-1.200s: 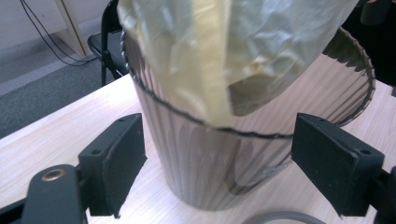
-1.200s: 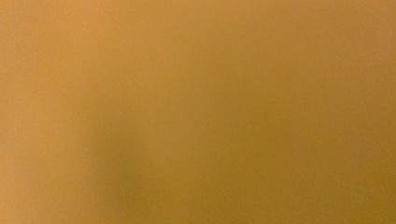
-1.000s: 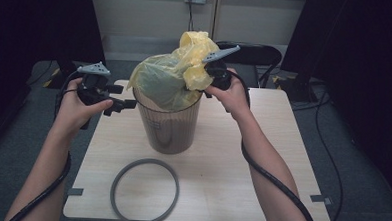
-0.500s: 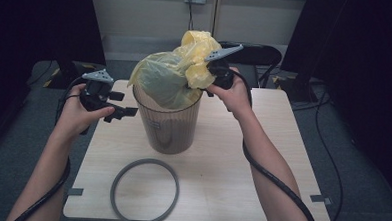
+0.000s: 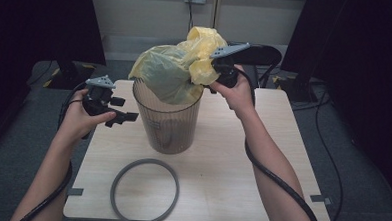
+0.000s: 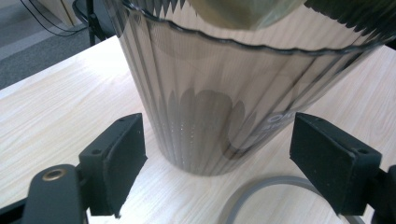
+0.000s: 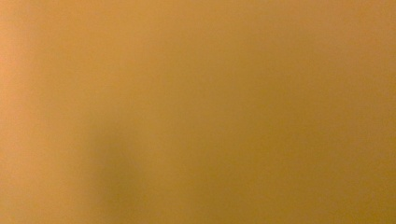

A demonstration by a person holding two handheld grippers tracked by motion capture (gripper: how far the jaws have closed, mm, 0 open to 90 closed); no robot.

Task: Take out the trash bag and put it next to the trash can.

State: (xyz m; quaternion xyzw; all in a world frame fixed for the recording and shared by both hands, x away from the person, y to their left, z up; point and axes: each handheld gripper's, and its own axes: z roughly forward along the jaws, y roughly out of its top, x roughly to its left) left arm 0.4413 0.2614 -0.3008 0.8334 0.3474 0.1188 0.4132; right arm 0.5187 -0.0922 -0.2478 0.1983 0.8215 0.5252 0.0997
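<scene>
Right tool (image 5: pixel 216 75) is clamped on a bunch of the yellow bag (image 5: pixel 178 69), holding it up over the mouth of the ribbed bin (image 5: pixel 166 126); the bag's lower part hangs just inside the rim, rest bulges above it. I read this as lining the bin: bag goes in, edge folds over the rim. Right gripper view is all blurred yellow, so the film sits right against the lens, consistent with a pinch close in. Left tool (image 5: pixel 126 116) sits level beside the bin's left wall, jaws wide and holding nothing; in the left gripper view the bin (image 6: pixel 233 93) stands between the open jaws with gaps either side, no contact. My guess is it's staged to steady the bin. Grey ring (image 5: pixel 145 190) lies flat on the surface (image 5: pixel 242 162) nearer me, apart from the bin, likely parked until the bag is seated.
</scene>
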